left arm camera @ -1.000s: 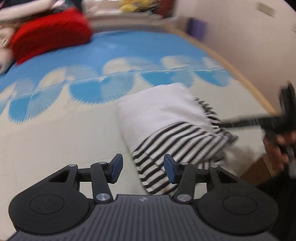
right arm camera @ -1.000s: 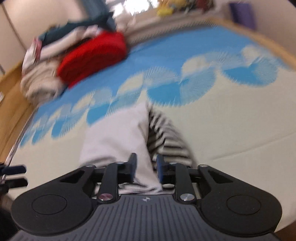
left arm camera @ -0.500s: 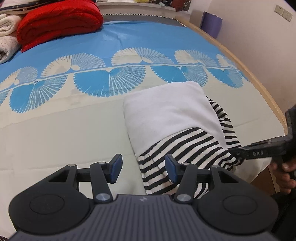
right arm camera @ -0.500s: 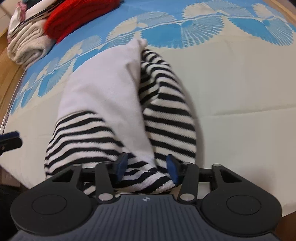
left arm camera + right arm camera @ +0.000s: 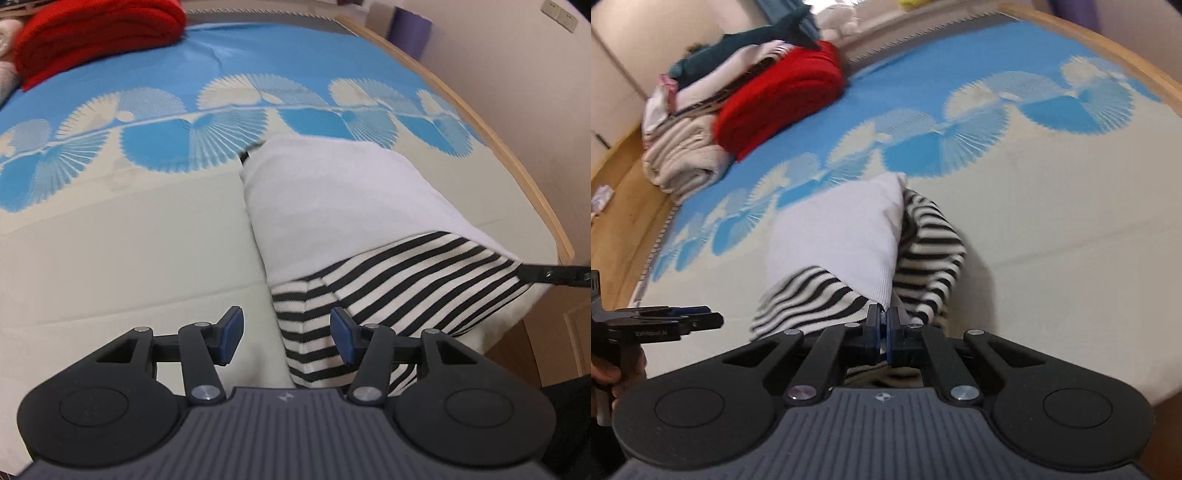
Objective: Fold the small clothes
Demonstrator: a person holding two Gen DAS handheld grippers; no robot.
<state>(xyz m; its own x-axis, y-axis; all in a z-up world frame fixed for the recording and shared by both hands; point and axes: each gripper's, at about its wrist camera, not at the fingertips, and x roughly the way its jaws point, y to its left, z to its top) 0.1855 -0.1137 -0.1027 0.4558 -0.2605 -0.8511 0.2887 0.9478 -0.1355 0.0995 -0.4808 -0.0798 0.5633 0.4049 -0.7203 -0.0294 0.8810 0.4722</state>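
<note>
Two grippers over bed [image 5: 129, 258] | left gripper [image 5: 286, 338]: jaws spread, near-left corner of striped hem between pads, not pinched | white-and-striped garment [image 5: 343, 206]: folded, lying at near edge of blue-and-cream sheet | right gripper [image 5: 884, 328]: jaws pressed together, pinching garment's near-right hem | red blanket [image 5: 783, 96] far back

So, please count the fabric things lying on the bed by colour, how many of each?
Red: 1, the folded blanket
White with black stripes: 1, the small garment
Beige: 1, the folded blanket
Dark green: 1, the cloth on the pile
Total: 4
</note>
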